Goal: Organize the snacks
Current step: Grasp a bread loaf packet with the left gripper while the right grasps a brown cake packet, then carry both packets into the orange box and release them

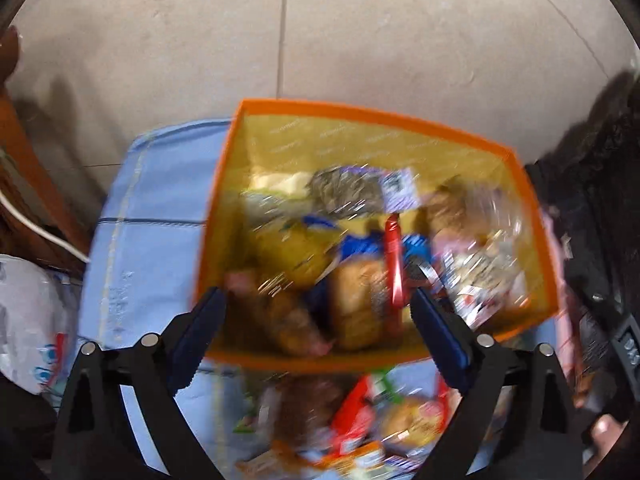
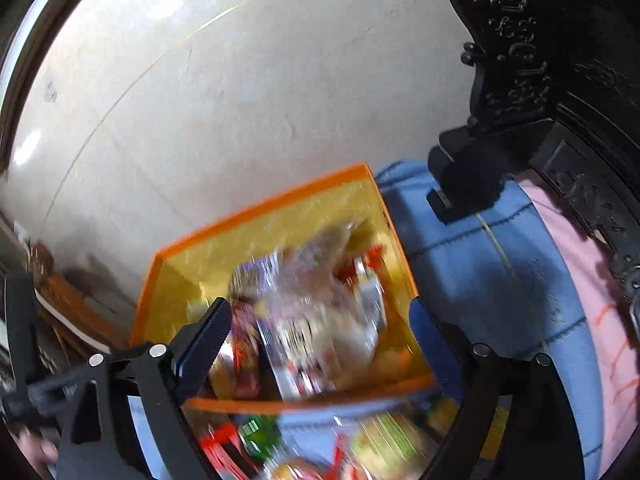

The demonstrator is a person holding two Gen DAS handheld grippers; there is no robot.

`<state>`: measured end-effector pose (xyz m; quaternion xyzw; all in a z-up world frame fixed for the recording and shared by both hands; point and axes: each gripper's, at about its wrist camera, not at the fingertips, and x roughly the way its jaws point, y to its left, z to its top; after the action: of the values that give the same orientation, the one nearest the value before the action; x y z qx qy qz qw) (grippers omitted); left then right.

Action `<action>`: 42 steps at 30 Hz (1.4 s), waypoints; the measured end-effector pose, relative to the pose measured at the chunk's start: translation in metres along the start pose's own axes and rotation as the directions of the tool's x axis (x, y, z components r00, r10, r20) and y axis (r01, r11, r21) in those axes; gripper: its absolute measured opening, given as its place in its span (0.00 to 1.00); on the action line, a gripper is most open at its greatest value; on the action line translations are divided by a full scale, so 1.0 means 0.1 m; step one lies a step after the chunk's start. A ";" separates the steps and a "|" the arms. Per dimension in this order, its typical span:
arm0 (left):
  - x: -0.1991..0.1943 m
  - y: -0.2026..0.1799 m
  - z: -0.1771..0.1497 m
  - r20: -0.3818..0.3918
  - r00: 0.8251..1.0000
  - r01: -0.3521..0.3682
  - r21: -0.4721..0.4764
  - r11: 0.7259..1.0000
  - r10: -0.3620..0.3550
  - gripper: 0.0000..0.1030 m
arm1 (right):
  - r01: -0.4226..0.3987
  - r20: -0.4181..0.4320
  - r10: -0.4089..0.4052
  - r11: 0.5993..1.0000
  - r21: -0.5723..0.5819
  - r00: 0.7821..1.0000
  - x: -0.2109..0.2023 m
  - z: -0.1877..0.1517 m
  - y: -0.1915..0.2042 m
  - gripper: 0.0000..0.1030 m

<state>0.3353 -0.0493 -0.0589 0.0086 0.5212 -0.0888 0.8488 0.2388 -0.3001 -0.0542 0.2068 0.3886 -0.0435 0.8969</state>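
Snacks (image 1: 360, 292) fill orange bin (image 1: 376, 118) below both open grippers (image 1: 318, 320).

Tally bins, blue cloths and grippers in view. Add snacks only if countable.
Bin: 1
Blue cloth: 1
Grippers: 2 (left gripper, right gripper, both open)
Snacks: too blurred to count, some in the bin, some on the cloth
Total: 4, not counting snacks
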 end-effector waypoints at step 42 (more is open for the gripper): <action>0.19 0.38 -2.03 -0.270 0.962 0.039 0.007 0.999 -0.036 0.34 | 0.040 -0.326 -0.142 0.953 -0.301 0.935 -0.04 -1.65 -0.10 0.46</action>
<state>0.1704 0.0075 -0.1718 0.0162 0.6314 -0.1060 0.7680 0.1219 -0.2424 -0.1558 0.0595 0.5506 0.0086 0.8326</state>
